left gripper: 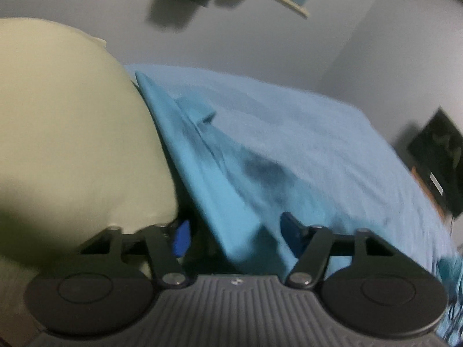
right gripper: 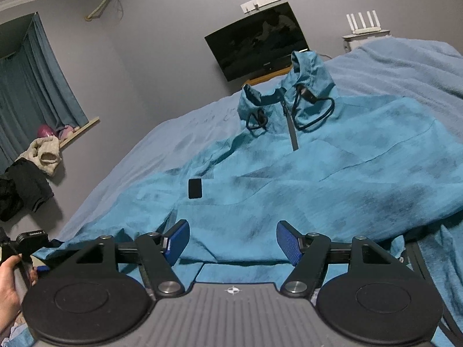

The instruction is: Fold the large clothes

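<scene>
Teal hooded jacket (right gripper: 303, 179) spread flat on blue bedsheet (right gripper: 139, 144), hood toward wall television (right gripper: 257, 40). Right gripper (right gripper: 233, 241) over hem, jaws apart, empty. Left gripper (left gripper: 234, 235) half-closed astride sleeve fold, grip unclear.

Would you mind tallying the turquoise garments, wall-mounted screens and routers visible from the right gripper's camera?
Turquoise hooded jacket, spread on the bed: 1
Black wall-mounted screen: 1
White router with upright antennas: 1
Total: 3
</scene>
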Available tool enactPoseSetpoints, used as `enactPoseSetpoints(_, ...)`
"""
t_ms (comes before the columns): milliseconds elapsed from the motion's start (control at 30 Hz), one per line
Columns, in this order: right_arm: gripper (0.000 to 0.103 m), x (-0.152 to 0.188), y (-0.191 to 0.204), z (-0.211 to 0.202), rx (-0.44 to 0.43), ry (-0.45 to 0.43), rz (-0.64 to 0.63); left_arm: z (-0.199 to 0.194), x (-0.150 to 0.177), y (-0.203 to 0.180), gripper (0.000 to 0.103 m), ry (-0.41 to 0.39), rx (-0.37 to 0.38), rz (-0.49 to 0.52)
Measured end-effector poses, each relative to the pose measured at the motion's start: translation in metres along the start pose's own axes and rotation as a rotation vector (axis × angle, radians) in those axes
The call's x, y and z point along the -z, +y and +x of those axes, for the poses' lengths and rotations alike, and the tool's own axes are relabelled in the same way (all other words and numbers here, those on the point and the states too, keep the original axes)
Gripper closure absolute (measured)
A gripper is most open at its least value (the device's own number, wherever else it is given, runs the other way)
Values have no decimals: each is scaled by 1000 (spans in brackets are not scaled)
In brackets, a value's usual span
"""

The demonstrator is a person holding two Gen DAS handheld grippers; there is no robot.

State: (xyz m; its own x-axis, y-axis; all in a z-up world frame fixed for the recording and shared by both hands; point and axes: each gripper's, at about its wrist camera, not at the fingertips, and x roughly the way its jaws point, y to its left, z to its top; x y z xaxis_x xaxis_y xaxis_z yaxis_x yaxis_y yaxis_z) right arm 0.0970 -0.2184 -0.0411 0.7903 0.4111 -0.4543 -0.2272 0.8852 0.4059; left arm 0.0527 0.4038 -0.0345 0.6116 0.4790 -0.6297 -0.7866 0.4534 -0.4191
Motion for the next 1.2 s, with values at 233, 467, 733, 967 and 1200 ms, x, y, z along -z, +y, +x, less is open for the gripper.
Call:
enactPoseSetpoints(233,34,2,2,13,3,6,-17,-1,0,0,94,-122,40,34)
enactPoseSetpoints(467,34,3,5,21,10,2,-31,-70,23,-77,99,-309,315,269)
enactPoseSetpoints(733,34,8,-1,28,15,14,-14,-157,111,-201,103,-272,825,525)
enactPoseSetpoints(967,34,11,-11,30,8,24,19,-133,155,-211,76,-114,652,541)
enactPoseSetpoints(1200,34,13,-18,39,-16,55,53,-81,77,-124,36,-221,210,395)
